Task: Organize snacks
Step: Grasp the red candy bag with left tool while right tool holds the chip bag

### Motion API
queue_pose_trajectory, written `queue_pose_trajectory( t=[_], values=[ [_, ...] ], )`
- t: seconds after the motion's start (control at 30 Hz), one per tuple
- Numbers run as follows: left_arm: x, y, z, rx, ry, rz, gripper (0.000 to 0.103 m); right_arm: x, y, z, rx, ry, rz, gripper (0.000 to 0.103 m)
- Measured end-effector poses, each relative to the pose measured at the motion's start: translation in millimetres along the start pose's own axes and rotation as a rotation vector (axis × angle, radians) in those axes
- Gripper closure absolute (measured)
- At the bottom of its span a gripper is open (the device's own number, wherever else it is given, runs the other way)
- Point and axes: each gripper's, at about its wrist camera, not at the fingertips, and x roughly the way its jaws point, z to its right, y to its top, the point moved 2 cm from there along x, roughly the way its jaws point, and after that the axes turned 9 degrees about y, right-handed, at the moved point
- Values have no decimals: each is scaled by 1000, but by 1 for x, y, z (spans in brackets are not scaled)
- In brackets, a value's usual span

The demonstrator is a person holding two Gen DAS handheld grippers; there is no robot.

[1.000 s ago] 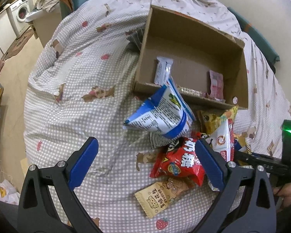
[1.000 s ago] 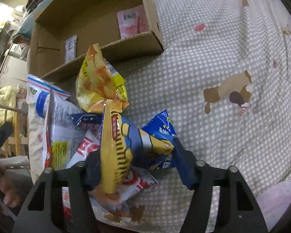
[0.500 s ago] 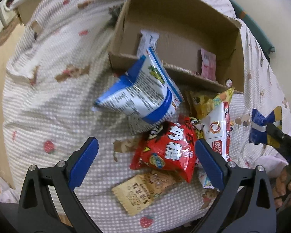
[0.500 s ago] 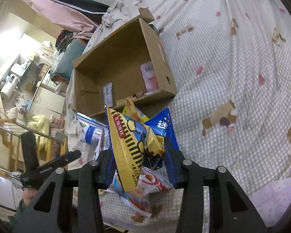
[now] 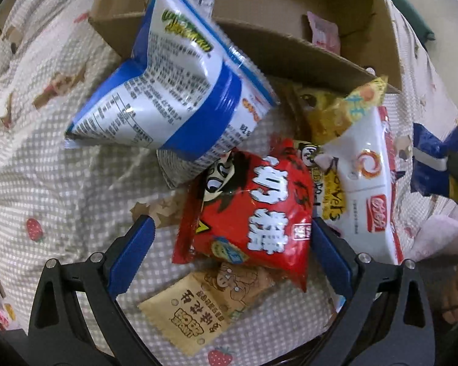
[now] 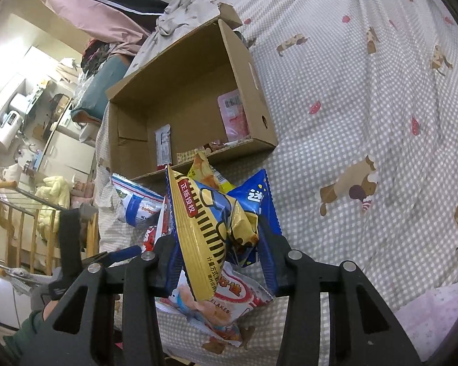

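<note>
My left gripper (image 5: pixel 229 241) is open, its blue fingers either side of a red snack bag (image 5: pixel 253 210) lying on the checked cloth. Around it lie a blue-and-white bag (image 5: pixel 174 91), a white bag (image 5: pixel 366 183), a yellow bag (image 5: pixel 329 109) and a tan cookie packet (image 5: pixel 198 308). My right gripper (image 6: pixel 219 256) is shut on a yellow-and-blue snack bag (image 6: pixel 204 231), held above the pile in front of the open cardboard box (image 6: pixel 247 70). The box holds a pink packet (image 6: pixel 233 116) and a small white packet (image 6: pixel 163 146).
The box also shows in the left wrist view (image 5: pixel 290 42), just behind the pile. The checked cloth (image 6: pixel 366 106) spreads wide to the right of the box. A wooden rail (image 6: pixel 24 231) and household clutter lie off the left edge.
My left gripper has moved down and in, closing on the red bag, still open. My right gripper has lifted the yellow-and-blue bag off the pile and holds it higher.
</note>
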Motion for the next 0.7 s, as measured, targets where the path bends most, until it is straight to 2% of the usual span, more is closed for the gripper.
queue_pose_trajectory(
  t=[0.07, 0.1, 0.27, 0.33, 0.43, 0.7],
  values=[
    [-2, 0, 2, 11, -24, 6, 25, 2, 0, 0, 0, -3, -3, 58],
    [-3, -1, 3, 23, -30, 8, 37, 2, -1, 1, 1, -4, -4, 58],
    [-3, -7, 13, 61, -3, 22, 44, 4, -1, -3, -10, -6, -10, 58],
    [-4, -10, 10, 53, -7, 23, 54, 4, -2, -5, -16, -6, -12, 58],
    [-7, -10, 5, 40, -26, 22, 57, 4, -2, -7, -21, -7, -10, 58],
    [-43, -32, -17, -4, -73, 60, 58, 1, -4, -12, -31, 22, -8, 58]
  ],
)
